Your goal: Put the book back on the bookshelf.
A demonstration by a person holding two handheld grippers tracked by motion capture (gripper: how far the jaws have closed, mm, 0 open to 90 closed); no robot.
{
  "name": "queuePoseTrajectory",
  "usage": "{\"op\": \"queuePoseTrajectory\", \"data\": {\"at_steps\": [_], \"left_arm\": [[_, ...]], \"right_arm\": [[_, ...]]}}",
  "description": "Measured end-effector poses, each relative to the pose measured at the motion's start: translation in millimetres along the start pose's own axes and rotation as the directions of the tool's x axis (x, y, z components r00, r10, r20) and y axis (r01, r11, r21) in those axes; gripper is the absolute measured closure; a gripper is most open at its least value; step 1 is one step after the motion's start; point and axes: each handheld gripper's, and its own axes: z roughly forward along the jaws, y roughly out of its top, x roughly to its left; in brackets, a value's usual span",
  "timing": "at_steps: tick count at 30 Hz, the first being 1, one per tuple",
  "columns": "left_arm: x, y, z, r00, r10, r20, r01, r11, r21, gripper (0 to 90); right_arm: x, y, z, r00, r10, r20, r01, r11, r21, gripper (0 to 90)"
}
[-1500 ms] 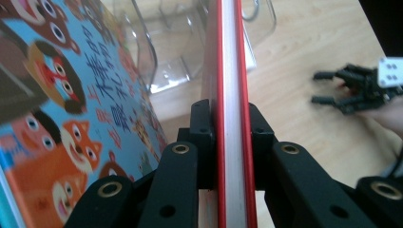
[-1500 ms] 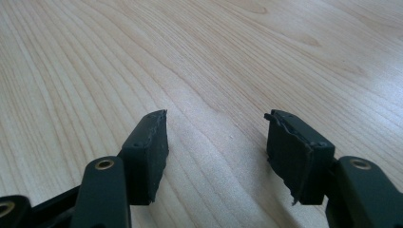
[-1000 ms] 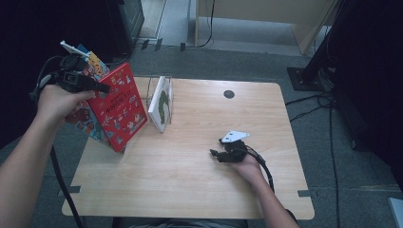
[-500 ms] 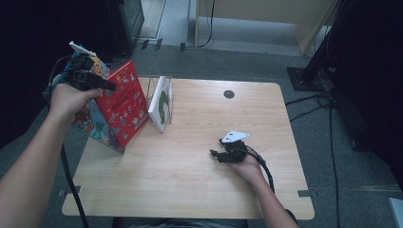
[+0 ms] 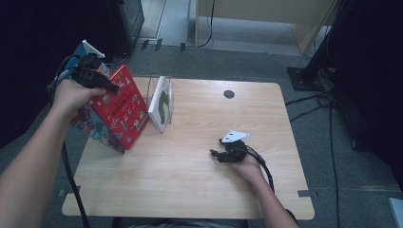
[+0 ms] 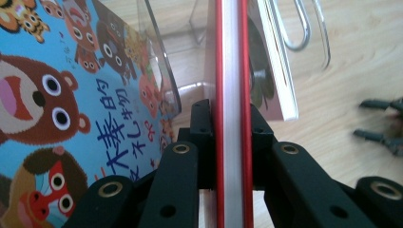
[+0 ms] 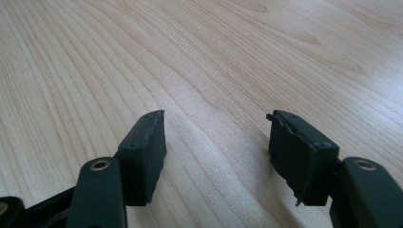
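L gripper [image 6: 231, 137]: pads clamp the red book [image 6: 231, 71] by its edge, one pad on each cover, white page block betw. them; the jaws have just been opening a bit, then closing back on it. In high view the L gripper [image 5: 97, 78] holds that red book [image 5: 119, 111] tilted at the table's [image 5: 190, 190] left edge. Just beside it on one side a blue animal book [image 6: 62, 95], on the other a white book [image 5: 161, 102] standing in a wire rack [image 5: 153, 88]. R gripper [image 7: 216, 142] rests on bare wood, jaws wide, nothing betw. them, well apart from the books.
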Motion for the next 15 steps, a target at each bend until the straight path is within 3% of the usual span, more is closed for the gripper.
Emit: {"op": "queuePoseTrajectory", "data": {"at_steps": [5,10,15], "left_arm": [[1.5,9.6,1.0,0.9993,-0.034,-0.016,0.034,0.9991,-0.024,79.3],[8.1,17.9,4.4,0.9942,-0.107,-0.007,0.107,0.9932,-0.047,79.3],[9.8,24.9,11.1,0.9924,-0.122,-0.014,0.121,0.9911,-0.056,79.3]], "right_arm": [[0.0,0.0,0.0,1.0000,-0.001,0.000,0.001,1.000,0.000,37.6],[-0.2,-0.5,-0.5,1.0000,0.000,0.000,0.000,1.000,-0.001,37.7],[-0.1,-2.7,-2.9,1.0000,0.004,0.004,-0.004,1.000,-0.001,37.7]]}}
